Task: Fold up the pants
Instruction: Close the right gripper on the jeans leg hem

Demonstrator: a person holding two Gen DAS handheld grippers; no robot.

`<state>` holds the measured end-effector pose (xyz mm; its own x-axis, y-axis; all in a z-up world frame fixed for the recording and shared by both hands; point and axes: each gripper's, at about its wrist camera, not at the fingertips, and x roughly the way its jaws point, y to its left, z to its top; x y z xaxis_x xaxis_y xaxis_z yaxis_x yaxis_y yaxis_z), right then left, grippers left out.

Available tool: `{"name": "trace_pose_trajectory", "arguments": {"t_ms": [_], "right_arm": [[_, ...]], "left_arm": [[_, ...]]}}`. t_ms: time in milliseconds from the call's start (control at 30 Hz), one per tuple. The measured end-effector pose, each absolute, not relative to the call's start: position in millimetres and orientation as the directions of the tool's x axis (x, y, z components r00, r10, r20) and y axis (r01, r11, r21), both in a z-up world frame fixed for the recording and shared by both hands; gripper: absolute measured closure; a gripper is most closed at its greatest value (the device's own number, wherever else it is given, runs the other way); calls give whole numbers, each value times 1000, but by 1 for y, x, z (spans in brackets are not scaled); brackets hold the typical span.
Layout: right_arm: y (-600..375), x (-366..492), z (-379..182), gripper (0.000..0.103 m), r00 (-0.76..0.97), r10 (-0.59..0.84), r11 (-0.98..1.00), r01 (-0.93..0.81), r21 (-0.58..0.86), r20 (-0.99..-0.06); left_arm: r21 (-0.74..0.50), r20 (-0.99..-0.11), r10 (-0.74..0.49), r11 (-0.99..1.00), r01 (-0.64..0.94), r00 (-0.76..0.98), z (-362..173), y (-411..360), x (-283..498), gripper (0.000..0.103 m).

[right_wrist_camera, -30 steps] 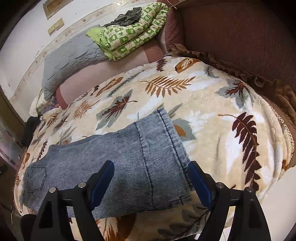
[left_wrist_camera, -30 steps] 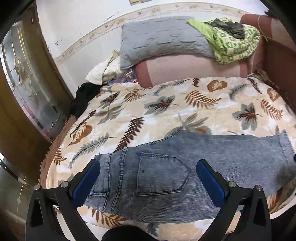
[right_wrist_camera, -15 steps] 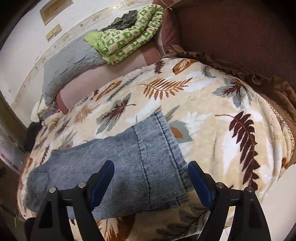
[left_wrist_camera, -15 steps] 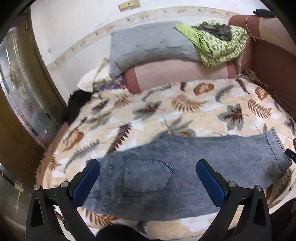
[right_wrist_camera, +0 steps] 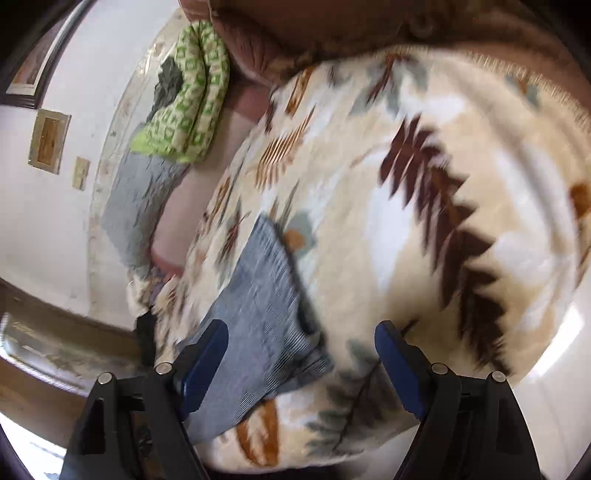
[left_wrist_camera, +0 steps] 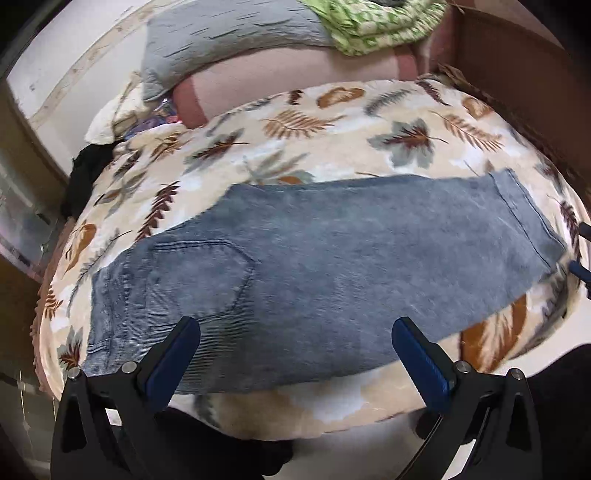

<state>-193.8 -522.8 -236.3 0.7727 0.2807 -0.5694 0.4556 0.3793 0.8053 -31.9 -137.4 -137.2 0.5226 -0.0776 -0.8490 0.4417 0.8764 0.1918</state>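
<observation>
Pants [left_wrist_camera: 332,266]: blue-grey denim, lying flat and lengthwise across the near part of the leaf-print blanket [left_wrist_camera: 332,125], back pocket [left_wrist_camera: 199,280] facing up toward the waist end at the left of my left view, leg hem at the right.

Left gripper [left_wrist_camera: 295,354]: I am holding it above the near edge of the pants, my blue-padded fingers [left_wrist_camera: 173,358] standing wide apart, nothing between them, pads not touching the denim.

Right gripper [right_wrist_camera: 301,365]: I am holding it tilted over the hem end of the pants [right_wrist_camera: 266,325], fingers [right_wrist_camera: 201,365] spread wide; the hem corner is showing between them, but I am not clamping it. This view is blurring.

Background items: grey pillow [left_wrist_camera: 229,40] and green patterned quilt [left_wrist_camera: 373,22], both resting on a pink bolster [left_wrist_camera: 295,81] at the far side of the blanket.
</observation>
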Motion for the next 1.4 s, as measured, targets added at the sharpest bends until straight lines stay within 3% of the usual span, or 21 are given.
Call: {"name": "trace_pose_trajectory", "arguments": {"t_ms": [267, 567, 600, 667, 700, 933, 1100, 1200, 1300, 1400], "right_arm": [[-497, -172, -253, 19, 731, 399, 333, 446, 830, -553], [-500, -164, -261, 20, 762, 367, 250, 471, 846, -533], [-501, -163, -260, 24, 766, 355, 251, 474, 844, -536], [-503, -163, -260, 44, 771, 337, 250, 480, 841, -540], [-504, -161, -262, 62, 768, 341, 244, 484, 840, -542], [-501, -157, -251, 72, 773, 305, 316, 470, 824, -557], [-499, -159, -247, 72, 777, 301, 339, 456, 823, -554], [-503, -159, -265, 68, 748, 378, 237, 492, 838, -546], [-504, -164, -265, 46, 747, 401, 232, 477, 848, -530], [-495, -171, -261, 38, 738, 396, 258, 481, 838, -546]], "left_arm": [[197, -855, -72, 871, 450, 514, -141, -140, -35, 0], [222, -871, -31, 866, 448, 490, -171, -156, -7, 0], [221, -877, -21, 869, 443, 480, -175, -156, -3, 0], [218, -885, -12, 873, 437, 465, -183, -158, 3, 0], [216, -888, -9, 874, 436, 460, -186, -158, 5, 0], [211, -906, 12, 879, 427, 424, -204, -155, 14, 0], [184, -917, 7, 895, 407, 399, -211, -147, 20, 0], [154, -923, -12, 905, 397, 384, -214, -143, 23, 0], [139, -925, -24, 907, 397, 378, -217, -142, 25, 0], [130, -928, -27, 910, 394, 371, -217, -141, 27, 0]]}}
